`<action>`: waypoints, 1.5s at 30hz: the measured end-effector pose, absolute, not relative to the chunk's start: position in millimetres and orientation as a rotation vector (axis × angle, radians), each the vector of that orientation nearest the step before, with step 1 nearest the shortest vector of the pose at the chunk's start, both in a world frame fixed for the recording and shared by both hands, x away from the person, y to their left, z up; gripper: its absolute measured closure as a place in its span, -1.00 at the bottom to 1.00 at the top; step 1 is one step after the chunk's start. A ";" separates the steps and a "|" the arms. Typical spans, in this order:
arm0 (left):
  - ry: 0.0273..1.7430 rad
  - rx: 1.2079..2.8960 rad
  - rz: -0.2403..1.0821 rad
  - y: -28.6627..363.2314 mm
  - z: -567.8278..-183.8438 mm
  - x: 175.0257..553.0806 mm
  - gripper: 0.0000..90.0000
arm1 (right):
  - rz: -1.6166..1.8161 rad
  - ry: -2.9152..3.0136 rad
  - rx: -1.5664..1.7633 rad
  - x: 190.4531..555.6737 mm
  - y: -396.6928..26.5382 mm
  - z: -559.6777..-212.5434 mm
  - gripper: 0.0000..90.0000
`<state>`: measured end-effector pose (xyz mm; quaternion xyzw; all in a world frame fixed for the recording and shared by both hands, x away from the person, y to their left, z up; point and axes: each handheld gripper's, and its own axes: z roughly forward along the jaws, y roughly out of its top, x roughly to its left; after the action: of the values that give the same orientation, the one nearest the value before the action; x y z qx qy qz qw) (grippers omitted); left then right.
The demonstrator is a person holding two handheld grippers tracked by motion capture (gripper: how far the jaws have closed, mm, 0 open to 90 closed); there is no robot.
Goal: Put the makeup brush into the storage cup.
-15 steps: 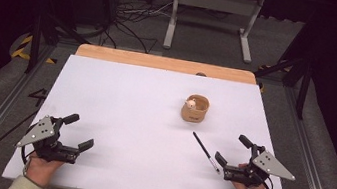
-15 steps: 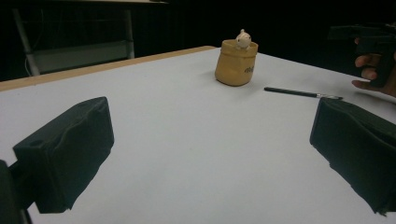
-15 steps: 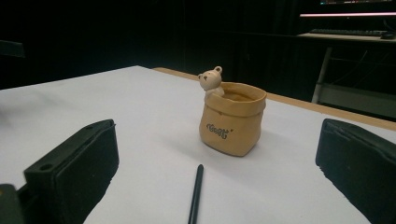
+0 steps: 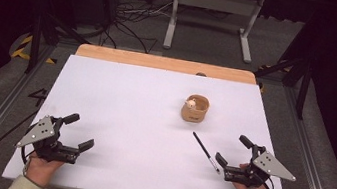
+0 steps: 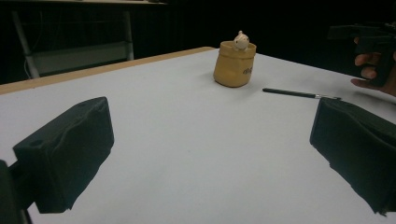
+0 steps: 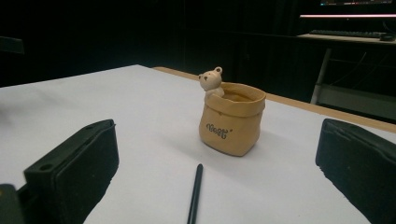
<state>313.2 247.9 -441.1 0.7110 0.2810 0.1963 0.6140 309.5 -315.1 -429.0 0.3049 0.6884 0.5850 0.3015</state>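
So nothing is gripped yet: both the left gripper (image 4: 79,133) and right gripper (image 4: 232,151) rest wide open; next, I'd guess, the right takes the pen (image 4: 206,152) toward the pouch-shaped holder (image 4: 195,109).

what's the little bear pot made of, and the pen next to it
The bear pot looks like glazed ceramic moulded as a folded sack: stiff rim, soft sheen, printed lettering. The pen seems matte black plastic; in the left gripper view its tip glints like metal.

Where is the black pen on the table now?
In the high view the pen lies flat on the white table, right of centre, between the tan pot and the right gripper, touching neither.
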 end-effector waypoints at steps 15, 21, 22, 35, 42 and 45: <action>0.649 1.635 0.452 248.3 -439.5 312.3 -0.99 | 1.484 1.834 0.786 310.8 -308.9 -403.1 -1.00; 0.648 1.639 0.453 248.7 -439.7 313.1 -0.99 | 1.483 1.874 0.743 318.1 -296.1 -395.0 -1.00; 0.649 1.636 0.449 248.7 -439.9 313.4 -0.99 | 1.485 1.880 0.739 319.3 -293.6 -394.1 -1.00; 0.647 1.629 0.433 247.5 -439.9 315.1 -1.00 | 1.486 1.911 0.749 336.1 -276.3 -383.2 -1.00; 0.651 1.633 0.422 247.1 -439.7 316.4 -1.00 | 1.447 1.943 0.741 344.0 -271.5 -378.6 -1.00; 0.657 1.633 0.419 247.2 -440.0 316.6 -1.00 | 1.469 1.963 0.744 347.3 -271.9 -376.3 -1.00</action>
<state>316.6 247.2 -440.0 0.7097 0.2856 0.1822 0.6177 347.3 -271.9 -376.3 0.2784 0.7343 0.5494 0.2854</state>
